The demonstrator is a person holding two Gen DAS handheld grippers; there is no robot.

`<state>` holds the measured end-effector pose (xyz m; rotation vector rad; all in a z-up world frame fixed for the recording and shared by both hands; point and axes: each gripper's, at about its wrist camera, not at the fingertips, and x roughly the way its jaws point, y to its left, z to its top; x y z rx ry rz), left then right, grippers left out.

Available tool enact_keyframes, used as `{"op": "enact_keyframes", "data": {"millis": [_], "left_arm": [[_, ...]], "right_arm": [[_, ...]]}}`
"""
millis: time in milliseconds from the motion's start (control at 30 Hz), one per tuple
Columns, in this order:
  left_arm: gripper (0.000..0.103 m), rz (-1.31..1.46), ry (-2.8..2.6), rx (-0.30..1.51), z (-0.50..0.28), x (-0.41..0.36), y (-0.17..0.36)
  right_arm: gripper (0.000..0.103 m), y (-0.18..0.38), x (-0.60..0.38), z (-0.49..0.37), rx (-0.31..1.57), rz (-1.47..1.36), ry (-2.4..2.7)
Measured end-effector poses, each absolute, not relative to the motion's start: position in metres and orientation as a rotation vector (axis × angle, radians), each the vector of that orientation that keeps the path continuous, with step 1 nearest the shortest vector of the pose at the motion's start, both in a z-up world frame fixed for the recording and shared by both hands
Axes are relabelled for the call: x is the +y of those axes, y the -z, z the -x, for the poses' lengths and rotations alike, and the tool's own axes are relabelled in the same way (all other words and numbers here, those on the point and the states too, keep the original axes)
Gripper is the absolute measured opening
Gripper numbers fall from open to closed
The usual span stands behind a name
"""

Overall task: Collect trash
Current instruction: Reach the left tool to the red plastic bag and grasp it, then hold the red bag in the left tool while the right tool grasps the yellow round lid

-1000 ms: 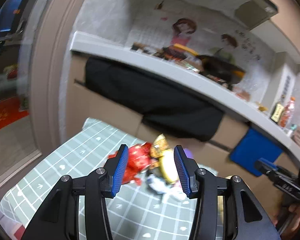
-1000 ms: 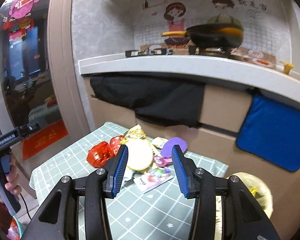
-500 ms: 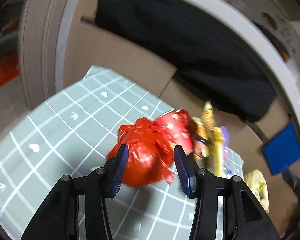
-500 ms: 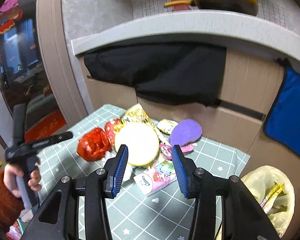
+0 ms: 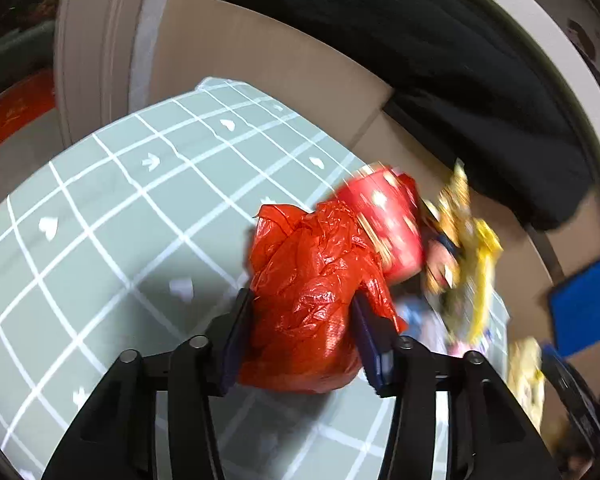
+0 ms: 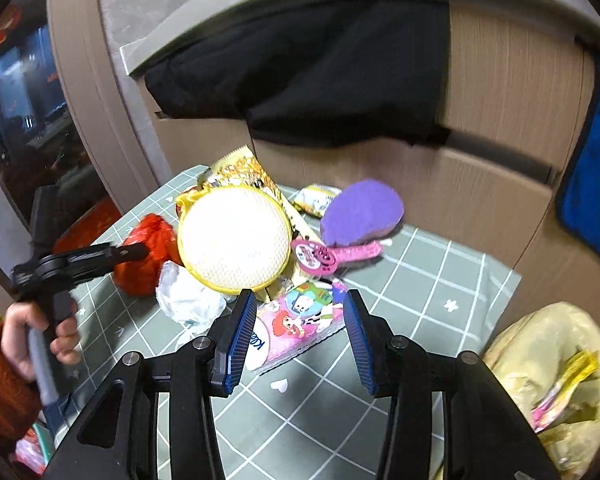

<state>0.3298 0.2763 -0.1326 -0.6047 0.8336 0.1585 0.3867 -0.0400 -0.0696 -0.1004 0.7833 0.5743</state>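
Green checked tablecloth (image 6: 428, 280) lies bare at the near edge. Left gripper (image 5: 300, 332) straddles the crumpled red plastic bag (image 5: 312, 292), blue pads beside it, squeeze unclear. Right gripper (image 6: 296, 336) gapes empty above the pink wrapper (image 6: 300, 320). Beyond sit a white disc (image 6: 234, 240) and purple sponge (image 6: 360, 212). Yellow trash bag (image 6: 552, 356) hangs off the right edge; cardboard panels (image 6: 440, 184) close the far side.

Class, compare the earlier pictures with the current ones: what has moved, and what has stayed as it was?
The left gripper came down onto the crumpled red plastic bag, which now sits between its open jaws. The right gripper dropped toward the pink wrapper, jaws open. The trash pile has not moved on the checked tablecloth.
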Motion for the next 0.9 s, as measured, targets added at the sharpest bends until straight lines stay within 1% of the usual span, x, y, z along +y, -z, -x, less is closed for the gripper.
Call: {"op": "enact_keyframes", "data": {"millis": [167, 433, 700, 833, 900], "left_arm": [[0.045, 0.563, -0.109, 0.827, -0.289, 0.261, 0.121], [0.045, 0.561, -0.150, 0.733, -0.244, 0.276, 0.097], [0.045, 0.561, -0.106, 0.729, -0.234, 0.279, 0.090], [0.045, 0.579, -0.110, 0.747, -0.234, 0.286, 0.094], [0.045, 0.589, -0.122, 0.756, -0.236, 0.290, 0.097]], "right_arm": [[0.043, 0.079, -0.020, -0.386, 0.781, 0.148, -0.641], [0.043, 0.086, 0.032, -0.376, 0.741, 0.227, -0.722], [0.043, 0.067, 0.062, -0.430, 0.642, 0.197, -0.710], [0.043, 0.080, 0.063, -0.464, 0.670, 0.197, -0.690], [0.043, 0.096, 0.061, -0.481, 0.747, 0.178, -0.703]]}}
